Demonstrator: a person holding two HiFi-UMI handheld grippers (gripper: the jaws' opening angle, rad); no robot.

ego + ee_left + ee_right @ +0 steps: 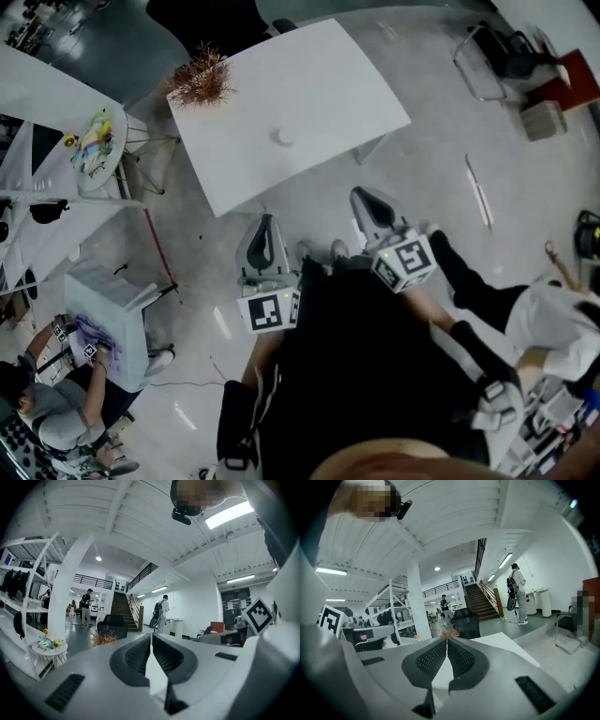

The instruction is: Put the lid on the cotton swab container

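Both the left claw [151, 637] and right claw [446, 641] are closed tight on nothing, held off the near edge of the white tabletop [319, 84], well apart from the small cotton swab container [283, 137] at its middle; no loose lid shows, so capping looks done, leaving only a check.

The cotton swab container [283, 137] stands near the middle of the table [319, 66], and a dried plant [200, 80] sits at the table's left corner. A small round table [116, 127] stands to the left and a chair [506, 52] to the far right. Before the table's near edge, the left gripper [265, 221] and the right gripper [364, 195] hang side by side over the floor.
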